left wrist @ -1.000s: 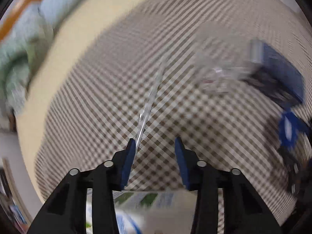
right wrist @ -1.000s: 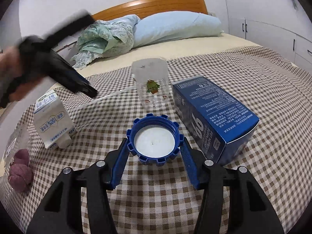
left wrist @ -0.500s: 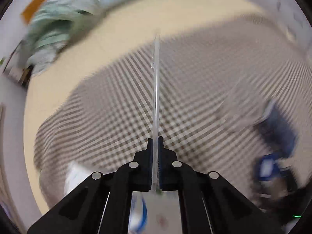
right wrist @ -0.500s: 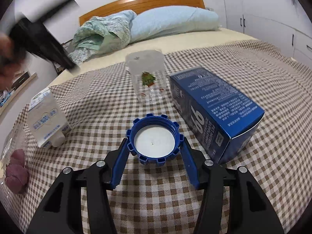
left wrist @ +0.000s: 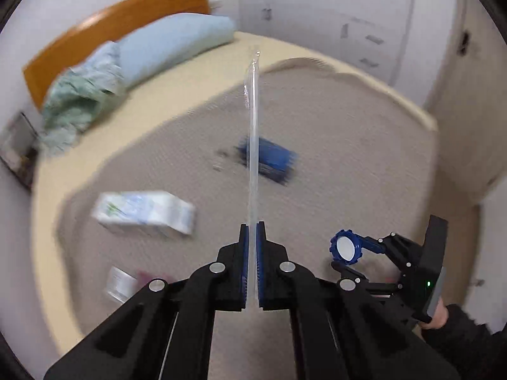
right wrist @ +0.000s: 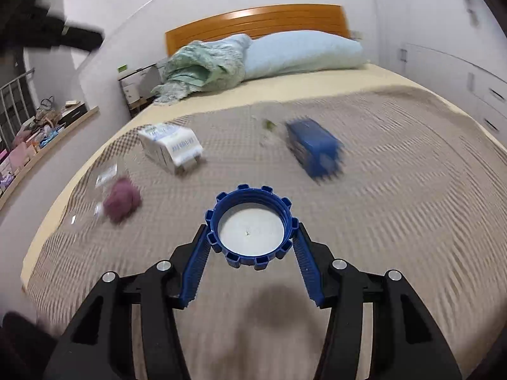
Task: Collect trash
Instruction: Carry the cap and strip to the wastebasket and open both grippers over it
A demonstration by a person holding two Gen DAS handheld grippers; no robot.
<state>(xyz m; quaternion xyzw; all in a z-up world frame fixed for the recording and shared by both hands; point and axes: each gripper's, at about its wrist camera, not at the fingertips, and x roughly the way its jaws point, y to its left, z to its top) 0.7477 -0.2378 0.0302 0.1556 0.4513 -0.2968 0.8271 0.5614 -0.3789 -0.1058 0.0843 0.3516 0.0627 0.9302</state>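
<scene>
My left gripper (left wrist: 252, 262) has its fingers (left wrist: 243, 262) pressed together on a clear straw (left wrist: 252, 145), which stands straight out from them, high above the bed (left wrist: 317, 117). My right gripper (right wrist: 252, 237) has its fingers (right wrist: 196, 266) spread wide around a blue cap (right wrist: 252, 226), clamping it at its ribbed rim with the open side facing the camera, also above the bed. On the bed's checked cloth (right wrist: 396, 190), taking the blue box (right wrist: 313, 147) as landmark: a white carton (right wrist: 171, 144) lies well to its left, a purple lump (right wrist: 122, 199) in clear wrap lies nearer the camera beyond the carton, and a pillow (right wrist: 301, 52) and green quilt (right wrist: 202, 66) lie behind it at the headboard (right wrist: 253, 20). Both views are motion-blurred.
</scene>
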